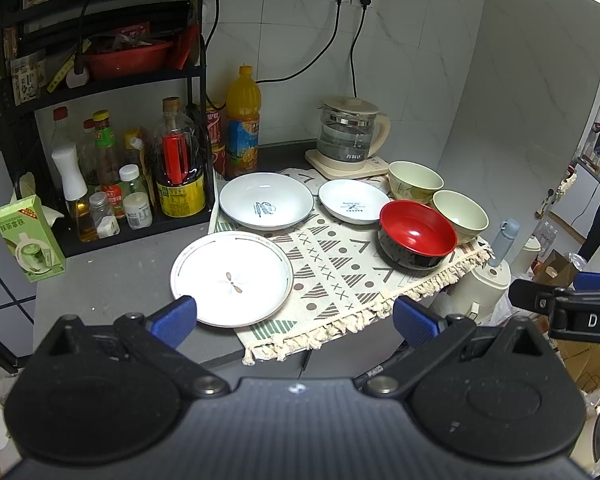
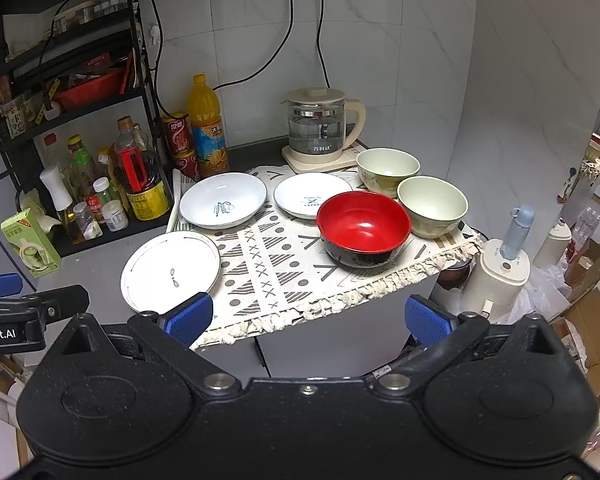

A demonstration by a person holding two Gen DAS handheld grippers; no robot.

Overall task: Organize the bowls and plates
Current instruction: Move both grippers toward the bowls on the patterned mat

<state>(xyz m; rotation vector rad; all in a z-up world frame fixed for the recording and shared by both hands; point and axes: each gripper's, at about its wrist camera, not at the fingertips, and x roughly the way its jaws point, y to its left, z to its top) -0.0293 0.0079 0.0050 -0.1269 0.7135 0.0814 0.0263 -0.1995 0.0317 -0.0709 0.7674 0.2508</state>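
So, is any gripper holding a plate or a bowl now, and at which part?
Nothing is held. The left gripper and the right gripper both stand open and empty, short of the plates and bowls on the counter.

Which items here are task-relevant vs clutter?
Task items:
- flat white plate
- large deep plate
- small deep plate
- red bowl
- two pale green bowls

Clutter:
- glass kettle
- orange juice bottle
- condiment rack
- green carton
- patterned cloth
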